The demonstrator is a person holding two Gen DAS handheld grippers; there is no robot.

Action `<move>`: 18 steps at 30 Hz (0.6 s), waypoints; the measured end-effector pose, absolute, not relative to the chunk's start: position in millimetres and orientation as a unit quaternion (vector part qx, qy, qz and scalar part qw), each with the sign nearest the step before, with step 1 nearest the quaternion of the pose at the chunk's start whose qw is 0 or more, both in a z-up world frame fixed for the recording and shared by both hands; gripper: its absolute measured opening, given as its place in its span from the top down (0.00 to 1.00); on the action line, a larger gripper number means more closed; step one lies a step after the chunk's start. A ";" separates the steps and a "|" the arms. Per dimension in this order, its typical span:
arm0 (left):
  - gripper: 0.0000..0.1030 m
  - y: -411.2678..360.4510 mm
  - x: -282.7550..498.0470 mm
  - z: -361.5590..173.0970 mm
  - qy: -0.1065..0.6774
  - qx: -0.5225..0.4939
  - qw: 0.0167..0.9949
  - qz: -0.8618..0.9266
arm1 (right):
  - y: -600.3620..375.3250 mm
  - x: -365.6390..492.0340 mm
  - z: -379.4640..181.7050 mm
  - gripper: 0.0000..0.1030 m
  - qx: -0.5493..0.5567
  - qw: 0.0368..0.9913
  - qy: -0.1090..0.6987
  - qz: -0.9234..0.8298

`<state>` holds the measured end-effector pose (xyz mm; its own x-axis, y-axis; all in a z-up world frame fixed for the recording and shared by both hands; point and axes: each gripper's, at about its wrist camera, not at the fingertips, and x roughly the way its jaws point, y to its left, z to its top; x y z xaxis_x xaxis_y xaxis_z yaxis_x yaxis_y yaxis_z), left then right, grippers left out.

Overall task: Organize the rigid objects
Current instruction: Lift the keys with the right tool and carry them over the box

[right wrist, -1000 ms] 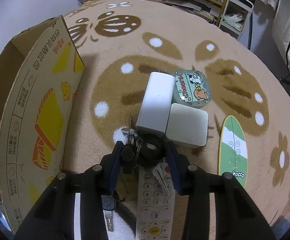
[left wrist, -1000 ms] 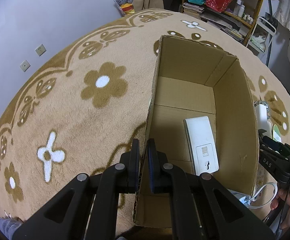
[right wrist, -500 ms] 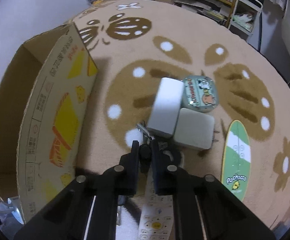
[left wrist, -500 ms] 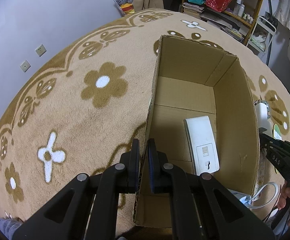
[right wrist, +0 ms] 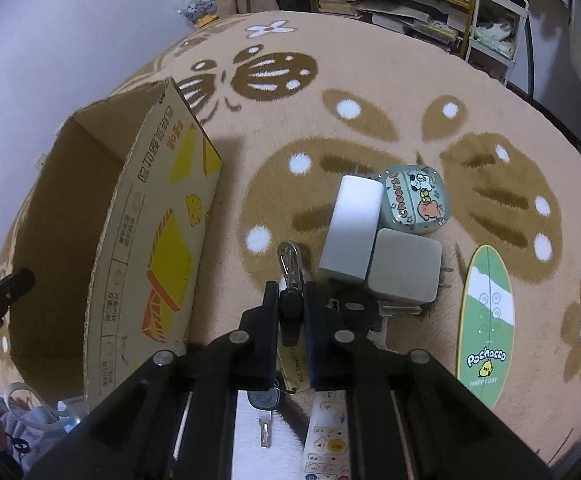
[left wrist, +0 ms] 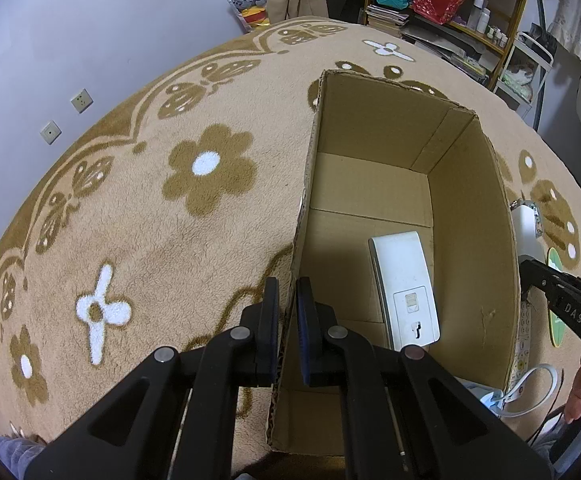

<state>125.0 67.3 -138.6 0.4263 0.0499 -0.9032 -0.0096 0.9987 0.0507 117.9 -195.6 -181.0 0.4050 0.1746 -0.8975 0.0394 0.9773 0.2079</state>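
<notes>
A bunch of keys [right wrist: 290, 304] is pinched at its black part between the closed jaws of the right gripper [right wrist: 291, 308], with a silver clip sticking out past the fingertips and a blue-headed key [right wrist: 264, 400] hanging beneath the tool. A white remote control [right wrist: 328, 436] is seen lying on the carpet [right wrist: 370, 80] under the same gripper. Just beyond the fingertips, a tall white block [right wrist: 352, 228] and a grey-white square charger [right wrist: 404, 270] are set touching each other, and a cartoon-printed case [right wrist: 414, 200] is placed against the far side of both. A green surfboard-shaped card [right wrist: 486, 332] is laid to the right, apart from them. In the left wrist view, the near left wall of the open cardboard box [left wrist: 470, 240] is clamped between the closed jaws of the left gripper [left wrist: 288, 304]. A flat white device [left wrist: 404, 292] is seen resting on the box floor. Cluttered shelves [left wrist: 450, 8] are visible against the far wall.
</notes>
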 end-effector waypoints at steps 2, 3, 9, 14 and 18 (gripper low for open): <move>0.92 67.1 125.2 -138.6 0.535 0.019 0.844 0.018 | -199.2 117.5 -180.6 0.88 0.110 0.831 0.544 0.040; 0.92 67.1 125.2 -138.6 0.535 0.019 0.844 0.018 | -199.7 117.3 -179.5 0.88 0.110 0.832 0.543 0.038; 0.93 66.9 125.2 -138.2 0.536 0.020 0.844 0.016 | -204.4 116.7 -159.3 0.88 0.123 0.844 0.521 0.039; 0.93 67.1 125.6 -138.2 0.536 0.022 0.844 0.016 | -207.7 114.4 -135.4 0.88 0.132 0.862 0.489 0.038; 0.94 67.2 125.7 -138.7 0.536 0.024 0.844 0.016 | -208.7 113.5 -120.4 0.88 0.141 0.872 0.467 0.034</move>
